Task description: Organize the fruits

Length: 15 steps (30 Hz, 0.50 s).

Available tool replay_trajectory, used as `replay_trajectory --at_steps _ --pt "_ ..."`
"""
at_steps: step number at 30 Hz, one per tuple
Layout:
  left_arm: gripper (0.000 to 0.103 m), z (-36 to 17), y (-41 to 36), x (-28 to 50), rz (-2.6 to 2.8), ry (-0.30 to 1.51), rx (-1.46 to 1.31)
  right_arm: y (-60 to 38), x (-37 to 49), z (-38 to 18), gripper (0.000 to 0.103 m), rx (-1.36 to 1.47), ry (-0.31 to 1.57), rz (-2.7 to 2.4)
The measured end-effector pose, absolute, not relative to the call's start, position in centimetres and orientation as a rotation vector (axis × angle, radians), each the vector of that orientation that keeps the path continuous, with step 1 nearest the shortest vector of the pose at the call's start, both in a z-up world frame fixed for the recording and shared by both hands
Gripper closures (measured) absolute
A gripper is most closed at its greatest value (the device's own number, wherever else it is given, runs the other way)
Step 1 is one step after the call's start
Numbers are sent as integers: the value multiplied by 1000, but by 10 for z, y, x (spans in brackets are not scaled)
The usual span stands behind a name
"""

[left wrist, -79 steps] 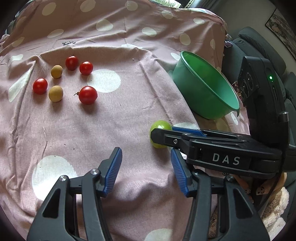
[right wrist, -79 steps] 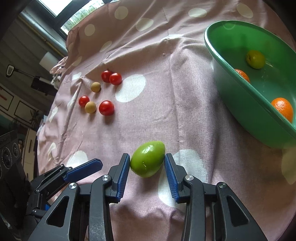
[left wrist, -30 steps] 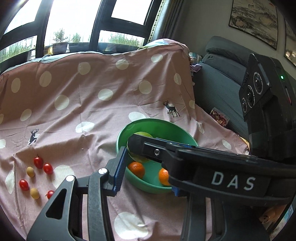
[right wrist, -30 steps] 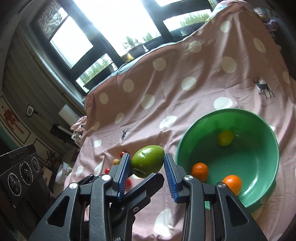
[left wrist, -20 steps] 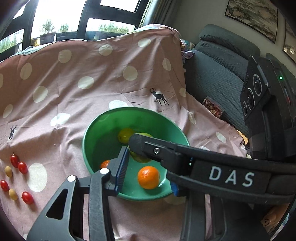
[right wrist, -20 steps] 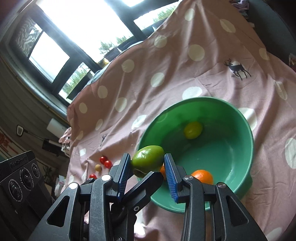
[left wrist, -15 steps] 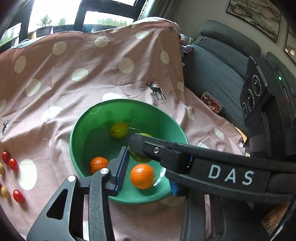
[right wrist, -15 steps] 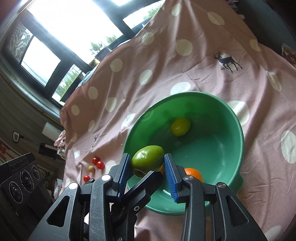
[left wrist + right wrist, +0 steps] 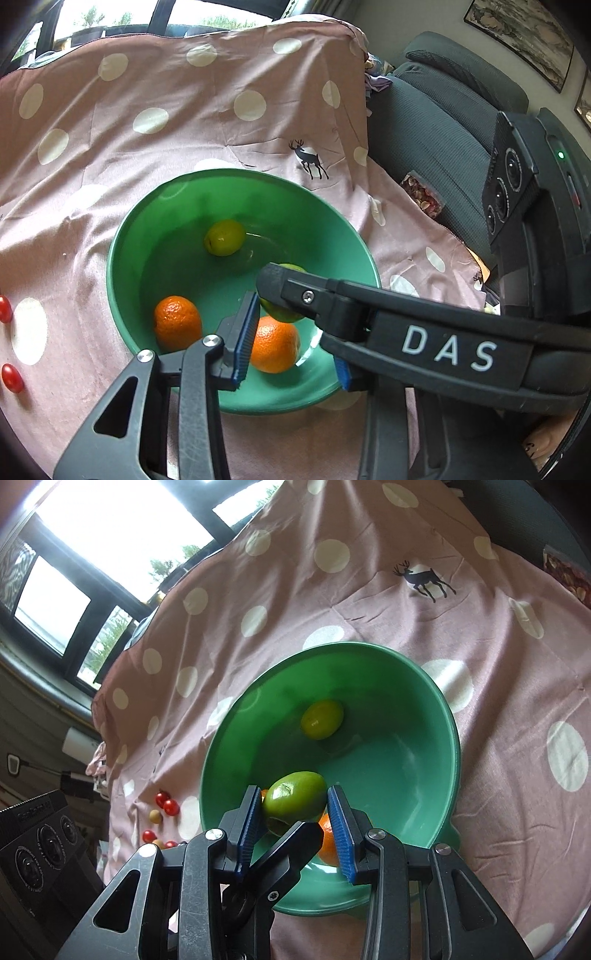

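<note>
White "DAS" lettering (image 9: 448, 350) marks the right claw (image 9: 294, 814), apparently gripping green fruit (image 9: 295, 799).

The right tool (image 9: 295, 814) has its two blue-padded fingers (image 9: 248, 818) closed in on a green fruit (image 9: 295, 799), one pad pressed to each side, and it is tilted downward. The left tool (image 9: 291, 341) stands with its jaws parted, nothing between the blue pads, and also points down. The two tools cross closely: the right tool's black finger reaches across in front of the left one, and the left tool's finger juts up just under the right tool's pads.
</note>
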<state>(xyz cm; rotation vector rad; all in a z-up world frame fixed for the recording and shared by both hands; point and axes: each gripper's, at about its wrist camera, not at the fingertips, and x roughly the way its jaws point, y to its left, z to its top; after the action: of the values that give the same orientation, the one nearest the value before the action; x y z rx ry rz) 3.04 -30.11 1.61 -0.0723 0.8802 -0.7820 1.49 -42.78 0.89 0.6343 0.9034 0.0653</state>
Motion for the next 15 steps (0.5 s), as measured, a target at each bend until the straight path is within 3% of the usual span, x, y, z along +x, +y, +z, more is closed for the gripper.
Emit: replay_trajectory --at_steps 12,15 --pt "63 8 -290 31 -764 913 -146 -430 16 1 63 642 920 22" --pt "50 15 -274 27 -750 885 -178 -429 13 5 44 633 899 22"
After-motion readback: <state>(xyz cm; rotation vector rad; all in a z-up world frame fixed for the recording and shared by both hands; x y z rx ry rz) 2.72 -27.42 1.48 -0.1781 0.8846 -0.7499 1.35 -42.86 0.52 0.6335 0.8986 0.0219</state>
